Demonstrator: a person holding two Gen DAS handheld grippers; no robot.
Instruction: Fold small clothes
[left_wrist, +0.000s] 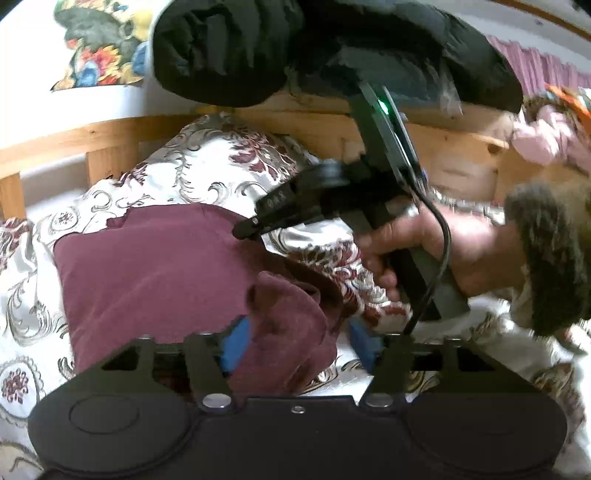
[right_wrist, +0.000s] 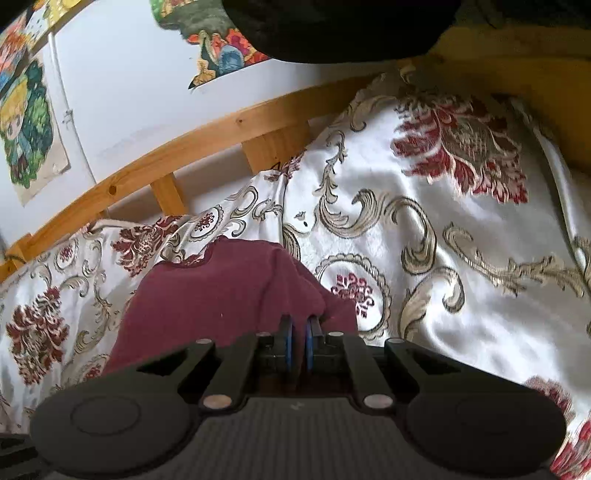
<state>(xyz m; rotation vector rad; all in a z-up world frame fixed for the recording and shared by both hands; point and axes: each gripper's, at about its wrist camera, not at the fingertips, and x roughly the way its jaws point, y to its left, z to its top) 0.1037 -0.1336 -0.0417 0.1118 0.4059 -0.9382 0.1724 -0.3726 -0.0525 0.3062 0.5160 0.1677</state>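
Observation:
A maroon garment (left_wrist: 155, 266) lies spread on the floral bedspread (left_wrist: 207, 162). In the left wrist view my left gripper (left_wrist: 299, 343) stands open. A raised fold of the maroon cloth sits between its blue pads (left_wrist: 364, 343), and the right-hand pad is clear of the cloth. My right gripper (left_wrist: 245, 230), held by a hand (left_wrist: 424, 251), reaches in from the right with its tip at the garment's far right edge. In the right wrist view that gripper (right_wrist: 299, 343) is shut, its blue pads pinching the edge of the maroon garment (right_wrist: 207, 295).
A wooden bed rail (right_wrist: 207, 136) runs along the white wall behind the bedspread (right_wrist: 443, 258). A black padded mass (left_wrist: 258, 48) hangs overhead. Pink clothes (left_wrist: 546, 140) lie at the far right. The hand's sleeve has a dark fur cuff (left_wrist: 550, 258).

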